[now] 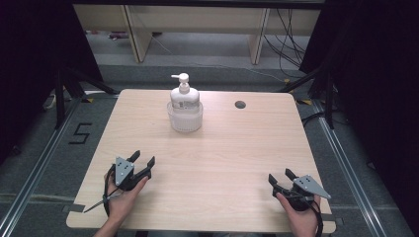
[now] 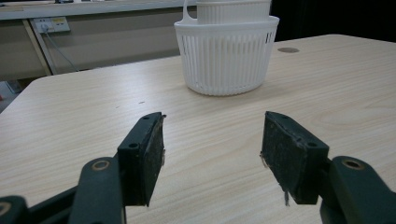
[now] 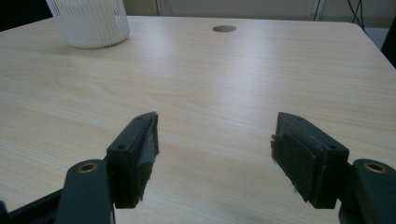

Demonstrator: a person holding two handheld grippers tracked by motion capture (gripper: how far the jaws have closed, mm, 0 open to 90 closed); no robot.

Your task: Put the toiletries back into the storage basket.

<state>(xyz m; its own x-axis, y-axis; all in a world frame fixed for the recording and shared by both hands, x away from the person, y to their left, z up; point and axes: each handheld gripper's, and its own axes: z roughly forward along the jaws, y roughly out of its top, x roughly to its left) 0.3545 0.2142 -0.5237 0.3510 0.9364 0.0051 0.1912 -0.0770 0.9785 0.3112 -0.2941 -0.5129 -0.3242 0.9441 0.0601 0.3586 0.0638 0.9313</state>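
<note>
A: What sits nearest?
B: The left hand-held gripper point(image 1: 144, 161) and right hand-held gripper point(image 1: 280, 177) rest near the surface's point(image 1: 222, 163) near corners, jaws spread wide, gripping nothing.
A: And farther?
B: A pump bottle point(image 1: 184, 95) stands in a white basket point(image 1: 186, 120) at far centre, beside a round hole point(image 1: 240, 104).

Matt wood-grain table point(image 1: 207, 163), ribbed plastic basket point(image 2: 227, 56)
</note>
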